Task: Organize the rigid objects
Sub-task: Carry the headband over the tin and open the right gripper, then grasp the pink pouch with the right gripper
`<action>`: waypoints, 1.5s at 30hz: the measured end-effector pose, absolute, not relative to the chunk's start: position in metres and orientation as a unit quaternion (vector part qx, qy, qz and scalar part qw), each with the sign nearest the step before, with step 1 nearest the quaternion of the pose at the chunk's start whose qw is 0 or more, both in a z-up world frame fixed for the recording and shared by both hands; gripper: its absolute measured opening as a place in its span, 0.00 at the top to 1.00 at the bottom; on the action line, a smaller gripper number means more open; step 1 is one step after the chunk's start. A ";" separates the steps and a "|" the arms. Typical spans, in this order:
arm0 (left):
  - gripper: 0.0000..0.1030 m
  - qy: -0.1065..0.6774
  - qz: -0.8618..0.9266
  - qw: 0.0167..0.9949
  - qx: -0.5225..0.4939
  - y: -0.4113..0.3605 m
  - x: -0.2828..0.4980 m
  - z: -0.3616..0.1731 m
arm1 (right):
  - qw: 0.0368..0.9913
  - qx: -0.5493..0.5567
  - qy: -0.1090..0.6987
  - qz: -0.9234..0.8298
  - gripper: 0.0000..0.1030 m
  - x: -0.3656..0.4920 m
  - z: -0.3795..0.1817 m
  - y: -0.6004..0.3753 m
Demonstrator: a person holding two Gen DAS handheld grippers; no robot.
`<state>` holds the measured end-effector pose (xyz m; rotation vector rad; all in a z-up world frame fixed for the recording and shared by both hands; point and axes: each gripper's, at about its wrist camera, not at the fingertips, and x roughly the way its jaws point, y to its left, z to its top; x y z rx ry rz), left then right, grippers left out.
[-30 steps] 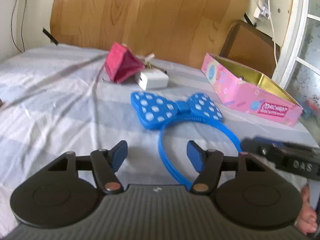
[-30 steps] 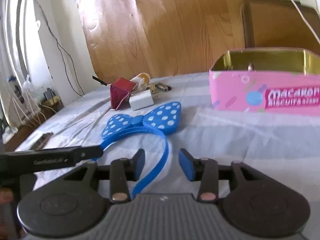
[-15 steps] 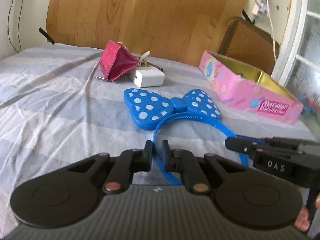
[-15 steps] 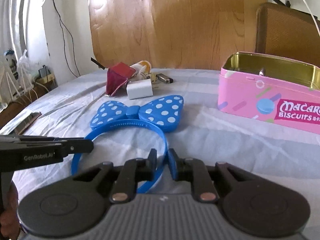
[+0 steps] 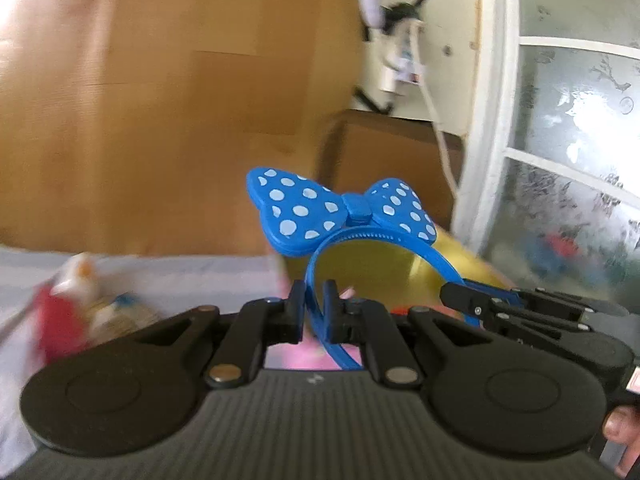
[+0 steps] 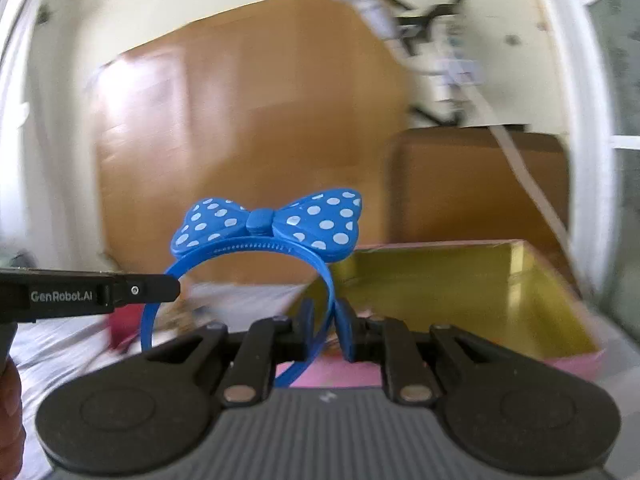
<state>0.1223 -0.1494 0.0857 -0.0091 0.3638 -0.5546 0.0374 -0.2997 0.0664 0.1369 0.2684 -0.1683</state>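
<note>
A blue headband with a white-dotted bow (image 5: 344,212) is held up in the air by both grippers. My left gripper (image 5: 313,312) is shut on one arm of the band. My right gripper (image 6: 325,328) is shut on the other arm, and the bow (image 6: 268,224) stands above it. The open pink tin with a gold inside (image 6: 480,288) lies just beyond and below the headband; it also shows in the left wrist view (image 5: 384,264). Each gripper shows at the edge of the other's view.
A red pouch (image 5: 60,320) and small items lie blurred on the striped bed sheet at the left. A wooden headboard (image 5: 160,100) stands behind. A brown chair back (image 6: 480,184) and a window frame (image 5: 488,120) are at the right.
Both grippers closed on the headband arms and lifted it off the sheet. They have carried it up and right, toward the pink tin. The views are motion-blurred.
</note>
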 end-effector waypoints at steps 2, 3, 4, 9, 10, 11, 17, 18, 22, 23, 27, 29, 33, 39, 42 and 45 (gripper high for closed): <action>0.90 0.194 -0.292 0.936 -0.010 -0.181 0.151 0.083 | 0.983 0.065 0.135 -0.110 0.87 0.045 0.068 -0.330; 0.90 0.205 -0.297 0.933 -0.014 -0.196 0.164 0.079 | 0.980 0.069 0.142 -0.120 0.87 0.051 0.066 -0.346; 0.90 0.215 -0.300 0.929 -0.015 -0.211 0.177 0.073 | 0.977 0.077 0.152 -0.129 0.87 0.058 0.062 -0.362; 0.90 0.263 -0.288 0.921 0.005 -0.261 0.225 0.042 | 0.962 0.095 0.207 -0.151 0.86 0.093 0.035 -0.413; 0.89 0.277 -0.283 0.918 0.011 -0.268 0.233 0.036 | 0.960 0.096 0.213 -0.153 0.85 0.099 0.031 -0.418; 0.88 0.289 -0.278 0.916 0.018 -0.274 0.239 0.030 | 0.959 0.099 0.218 -0.152 0.82 0.105 0.027 -0.420; 0.72 0.278 -0.253 0.927 0.007 -0.265 0.229 0.042 | 0.962 0.143 0.182 -0.142 0.63 0.108 0.020 -0.430; 0.72 0.268 -0.256 0.929 0.005 -0.260 0.222 0.047 | 0.965 0.142 0.172 -0.142 0.63 0.104 0.022 -0.428; 0.72 0.251 -0.275 0.928 -0.010 -0.231 0.191 0.058 | 0.971 0.132 0.148 -0.134 0.63 0.088 0.030 -0.417; 0.72 0.244 -0.280 0.928 -0.007 -0.222 0.178 0.060 | 0.972 0.133 0.142 -0.130 0.63 0.086 0.033 -0.416; 0.72 0.229 -0.283 0.931 -0.007 -0.189 0.141 0.052 | 0.980 0.124 0.109 -0.114 0.63 0.064 0.046 -0.393; 0.72 0.237 -0.271 0.933 -0.015 -0.163 0.127 0.042 | 0.982 0.122 0.105 -0.097 0.63 0.056 0.049 -0.377; 0.72 0.251 -0.208 0.945 -0.014 -0.102 0.109 0.024 | 0.985 0.117 0.119 -0.044 0.63 0.055 0.046 -0.331; 0.72 0.261 -0.083 0.960 -0.051 0.000 0.088 0.019 | 0.981 0.106 0.154 0.047 0.63 0.087 0.045 -0.247; 0.69 0.257 -0.061 0.962 -0.073 0.033 0.081 0.016 | 0.973 0.123 0.173 0.090 0.62 0.108 0.050 -0.209; 0.65 0.253 -0.044 0.962 -0.088 0.054 0.080 0.008 | 0.970 0.112 0.183 0.110 0.58 0.121 0.053 -0.172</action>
